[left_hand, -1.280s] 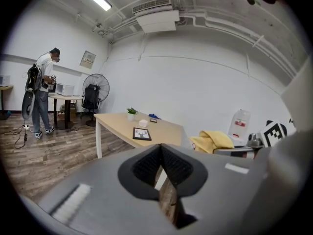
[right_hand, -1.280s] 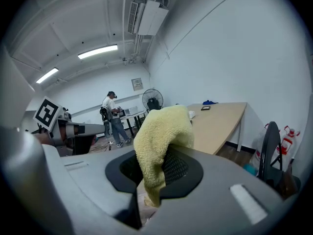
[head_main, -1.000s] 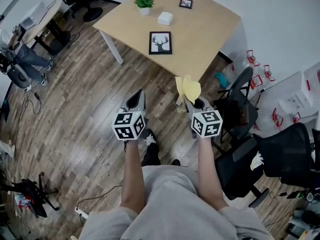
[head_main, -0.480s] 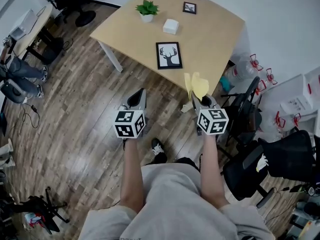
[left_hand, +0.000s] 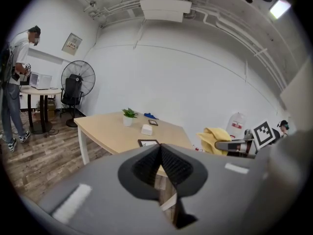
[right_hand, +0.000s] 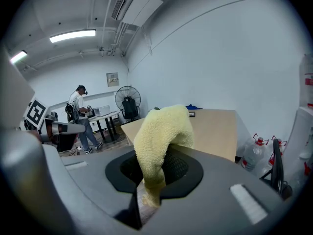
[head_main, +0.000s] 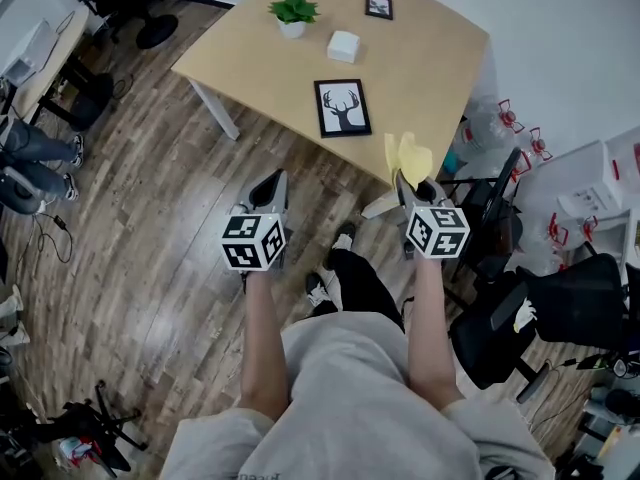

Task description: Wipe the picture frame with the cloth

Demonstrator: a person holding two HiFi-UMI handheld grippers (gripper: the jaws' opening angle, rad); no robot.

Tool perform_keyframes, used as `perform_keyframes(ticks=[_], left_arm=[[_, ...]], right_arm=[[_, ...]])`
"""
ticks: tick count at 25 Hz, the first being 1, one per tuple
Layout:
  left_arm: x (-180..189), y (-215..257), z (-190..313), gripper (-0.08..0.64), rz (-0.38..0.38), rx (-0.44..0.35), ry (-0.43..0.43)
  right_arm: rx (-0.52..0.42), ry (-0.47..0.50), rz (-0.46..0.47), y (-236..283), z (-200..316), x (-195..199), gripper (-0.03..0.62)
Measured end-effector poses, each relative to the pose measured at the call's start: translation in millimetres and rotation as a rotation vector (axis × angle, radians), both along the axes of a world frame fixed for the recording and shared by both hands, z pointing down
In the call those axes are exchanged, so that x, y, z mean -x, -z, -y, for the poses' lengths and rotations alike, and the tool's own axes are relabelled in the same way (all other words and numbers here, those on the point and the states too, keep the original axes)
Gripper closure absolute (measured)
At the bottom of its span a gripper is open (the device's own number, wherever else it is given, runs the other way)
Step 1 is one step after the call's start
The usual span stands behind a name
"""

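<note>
Head view: frame (head_main: 343, 107) — black, deer print — lies flat on the table (head_main: 430, 58), close to the near edge. A small frame (head_main: 378, 7), box (head_main: 343, 45) and plant (head_main: 293, 10) sit further back, well apart from it.

Cloth (head_main: 410, 157), yellow, is clamped in the right tongs (head_main: 415, 183). The right gripper view shows the jaws pinching its lower end while the rest flops up and over. Left tongs (head_main: 268, 182) are closed with nothing between them.

Step looks like the approach; no contact with the frame yet. To do it well:
- bring the right tongs forward and down so the loose fold lands flat on the glass, not the jaw tips
- keep the clamp firm and wipe in strokes along the frame
- the frame probably slides easily on a smooth top — pinning an edge with the left tongs would help

Frame lies ahead of both tongs, between their lines and nearer the right one. Cloth top shows just at the table's near edge. Both tongs are over the floor, short of the table.
</note>
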State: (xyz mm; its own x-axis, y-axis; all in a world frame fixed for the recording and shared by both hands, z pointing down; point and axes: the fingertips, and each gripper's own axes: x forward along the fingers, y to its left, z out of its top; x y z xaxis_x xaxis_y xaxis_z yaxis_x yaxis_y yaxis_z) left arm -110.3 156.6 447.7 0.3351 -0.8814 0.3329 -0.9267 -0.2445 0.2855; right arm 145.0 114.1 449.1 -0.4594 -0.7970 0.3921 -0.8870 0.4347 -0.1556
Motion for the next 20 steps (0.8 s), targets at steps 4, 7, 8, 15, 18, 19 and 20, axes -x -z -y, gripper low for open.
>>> perform_keyframes(ticks=[4, 7, 8, 15, 18, 19, 20], left_arm=[[14.1, -5.4, 14.7, 0.508, 0.008, 0.011, 0.002], [23.4, -6.8, 31.5, 0.508, 0.015, 0.017, -0.001], [25.9, -7.6, 38.2, 0.508, 0.018, 0.019, -0.005], [39.1, -12.0, 96.4, 0.508, 0.021, 0.046, -0.022], [35.4, -11.3, 123.2, 0.508, 0.043, 0.054, -0.057], [34.8, -11.7, 132.5, 0.508, 0.055, 0.056, -0.067], [34.6, -12.3, 142.2, 0.508, 0.064, 0.059, -0.077]], right_arm=[[0.004, 0.004, 0.003, -5.3, 19.2, 14.4, 0.541], [0.009, 0.01, 0.004, -9.0, 39.2, 27.0, 0.541], [0.009, 0.01, 0.007, -10.0, 47.6, 30.6, 0.541], [0.015, 0.008, -0.002, -12.9, 110.9, 48.0, 0.541], [0.013, 0.002, -0.008, -8.5, 139.0, 51.0, 0.541], [0.012, 0.001, -0.011, -7.5, 148.5, 53.0, 0.541], [0.01, 0.002, -0.015, -6.8, 158.1, 55.3, 0.541]])
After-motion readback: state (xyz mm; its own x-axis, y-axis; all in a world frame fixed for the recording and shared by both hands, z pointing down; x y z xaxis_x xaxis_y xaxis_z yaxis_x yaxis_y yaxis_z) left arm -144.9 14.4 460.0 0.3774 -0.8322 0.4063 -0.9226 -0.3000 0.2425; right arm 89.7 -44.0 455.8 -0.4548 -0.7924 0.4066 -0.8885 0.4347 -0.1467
